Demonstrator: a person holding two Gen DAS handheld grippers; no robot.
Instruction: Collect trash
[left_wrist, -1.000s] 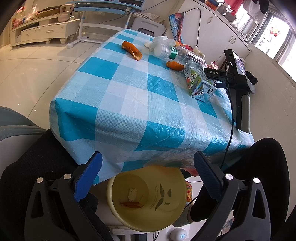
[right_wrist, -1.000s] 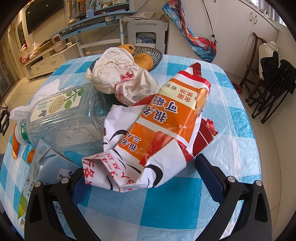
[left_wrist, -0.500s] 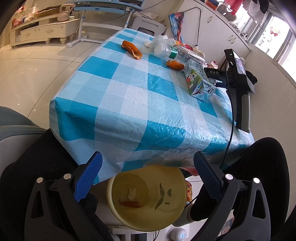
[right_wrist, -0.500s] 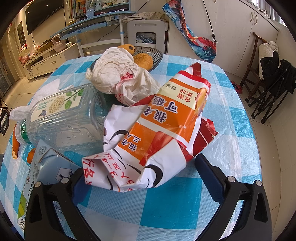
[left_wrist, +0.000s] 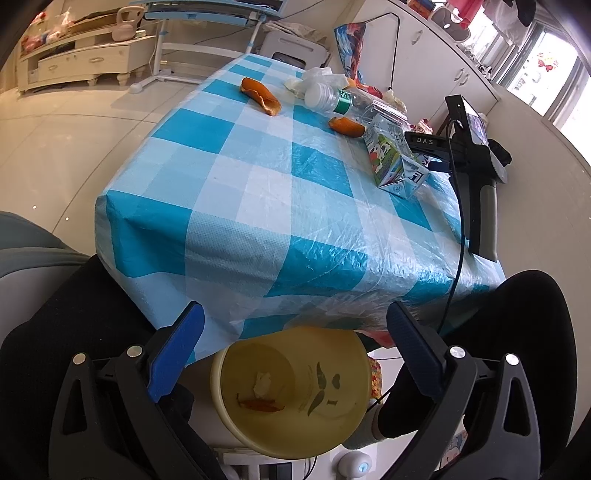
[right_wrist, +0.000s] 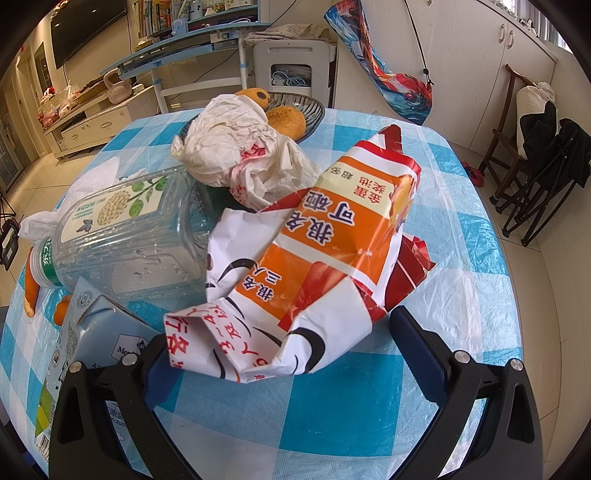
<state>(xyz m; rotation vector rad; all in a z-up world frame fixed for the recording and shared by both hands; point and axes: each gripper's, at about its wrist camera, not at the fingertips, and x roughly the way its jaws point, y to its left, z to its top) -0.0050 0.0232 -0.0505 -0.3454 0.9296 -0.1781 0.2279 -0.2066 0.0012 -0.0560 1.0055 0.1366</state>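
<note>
Over the bin (left_wrist: 258, 435), left gripper (left_wrist: 295, 332) released, empty. On the table (right_wrist: 369, 406), right gripper (right_wrist: 284, 354) spread wide around the wrapper (right_wrist: 314, 266), not clenched; bottle (right_wrist: 125, 240) beside.

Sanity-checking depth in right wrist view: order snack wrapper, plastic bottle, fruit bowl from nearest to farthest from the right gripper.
1. Snack wrapper: between the right gripper's fingers, centre.
2. Plastic bottle: left, lying on its side behind the wrapper's edge.
3. Fruit bowl: far end of the table, centre, partly hidden by a crumpled bag.
</note>
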